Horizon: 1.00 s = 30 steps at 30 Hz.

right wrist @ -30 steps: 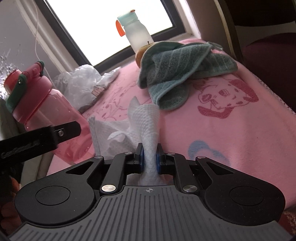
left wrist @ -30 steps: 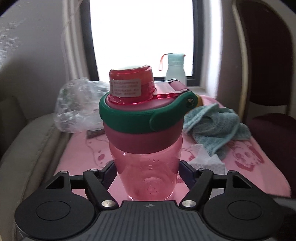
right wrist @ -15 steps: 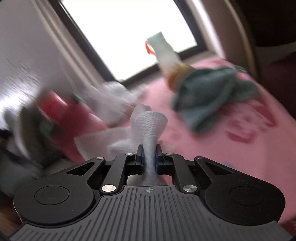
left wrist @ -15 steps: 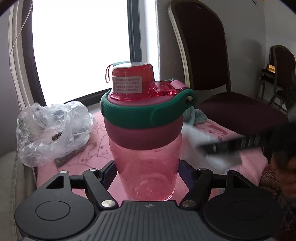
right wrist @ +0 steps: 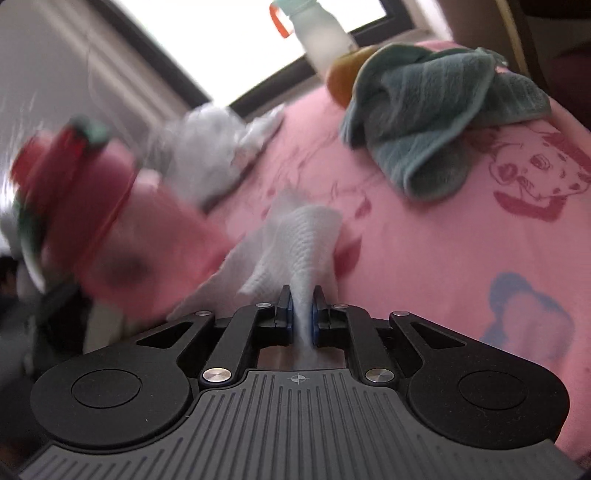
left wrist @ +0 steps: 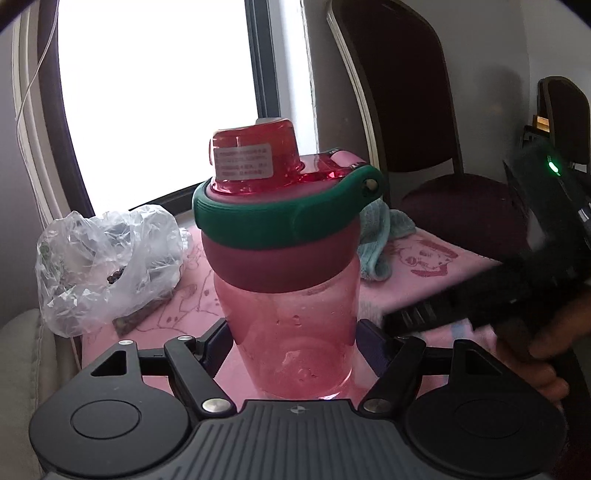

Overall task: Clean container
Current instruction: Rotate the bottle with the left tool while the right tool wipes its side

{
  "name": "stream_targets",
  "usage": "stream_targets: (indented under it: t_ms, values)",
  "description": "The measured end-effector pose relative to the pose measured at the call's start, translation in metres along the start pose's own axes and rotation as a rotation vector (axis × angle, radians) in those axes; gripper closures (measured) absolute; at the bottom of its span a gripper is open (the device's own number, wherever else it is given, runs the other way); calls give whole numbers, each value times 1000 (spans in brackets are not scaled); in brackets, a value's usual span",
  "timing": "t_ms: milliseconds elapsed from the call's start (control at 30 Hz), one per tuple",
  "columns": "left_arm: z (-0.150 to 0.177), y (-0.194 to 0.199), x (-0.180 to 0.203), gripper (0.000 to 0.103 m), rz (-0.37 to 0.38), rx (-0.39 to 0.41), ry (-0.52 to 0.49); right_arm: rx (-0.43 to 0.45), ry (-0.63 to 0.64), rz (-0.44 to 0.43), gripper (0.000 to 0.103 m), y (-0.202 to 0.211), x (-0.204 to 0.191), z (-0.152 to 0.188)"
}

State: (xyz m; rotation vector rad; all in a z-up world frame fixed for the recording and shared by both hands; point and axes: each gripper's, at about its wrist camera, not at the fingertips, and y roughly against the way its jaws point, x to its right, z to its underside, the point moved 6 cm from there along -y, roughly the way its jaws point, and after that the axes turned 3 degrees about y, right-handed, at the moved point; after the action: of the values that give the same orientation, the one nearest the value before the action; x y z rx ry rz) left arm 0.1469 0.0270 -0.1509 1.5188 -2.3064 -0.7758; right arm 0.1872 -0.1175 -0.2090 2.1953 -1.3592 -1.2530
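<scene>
Bottle: pink see-through bottle with a dark pink collar, a green carry loop and a red domed cap, seen dead ahead in the left wrist view.
Bottle place: held between the fingers of the left gripper, above the pink blanket; whether its base touches the blanket cannot be told.
Bottle axis: long axis upright in the left wrist view, cap up toward the window, base down near the gripper body; the loop's hinge faces right.
Bottle in right wrist view: blurred bottle at the left, leaning with its cap toward the upper left.
Left gripper: fingers pressed against the lower sides of the bottle, one on each side.
Right gripper: right gripper pinches a white paper towel between its blue pads; the towel fans out ahead, its left edge close to the bottle.
Right gripper in left wrist view: a dark blurred shape at the right, with a hand around it.
Blanket: pink, printed with cartoon dogs.
Behind the bottle: a crumpled clear plastic bag to the left, a teal cloth to the right.
By the window: a frosted bottle with an orange loop.
Background: a dark chair behind the blanket.
</scene>
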Motion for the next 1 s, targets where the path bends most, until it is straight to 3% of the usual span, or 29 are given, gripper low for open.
stream_targets:
  t_ms: [67, 233, 333, 433, 567, 633, 733, 867, 1000]
  values:
    - [-1, 0, 1, 33, 0, -7, 3, 13, 0, -25, 91, 11, -3, 1]
    - [-1, -1, 1, 33, -19, 3, 37, 189, 7, -135, 91, 53, -26, -36]
    - [-1, -2, 1, 33, -19, 9, 41, 216, -38, -192, 91, 51, -27, -54]
    - [-2, -2, 2, 33, -20, 7, 29, 144, -74, -151, 91, 15, -14, -50]
    - [-2, -3, 2, 33, -19, -1, 5, 18, -147, -60, 90, -21, 14, -17]
    - [0, -2, 4, 32, -20, -1, -14, 0, -173, -84, 90, -16, 20, -9]
    - [-2, -3, 3, 32, -15, -8, -11, -49, -65, -74, 91, 1, 12, -1]
    - [-4, 0, 8, 30, -58, -31, 3, 48, -35, 30, 91, 28, 28, 0]
    - [-12, 7, 9, 10, -166, -17, 128, 120, 18, 181, 91, 36, 50, 0]
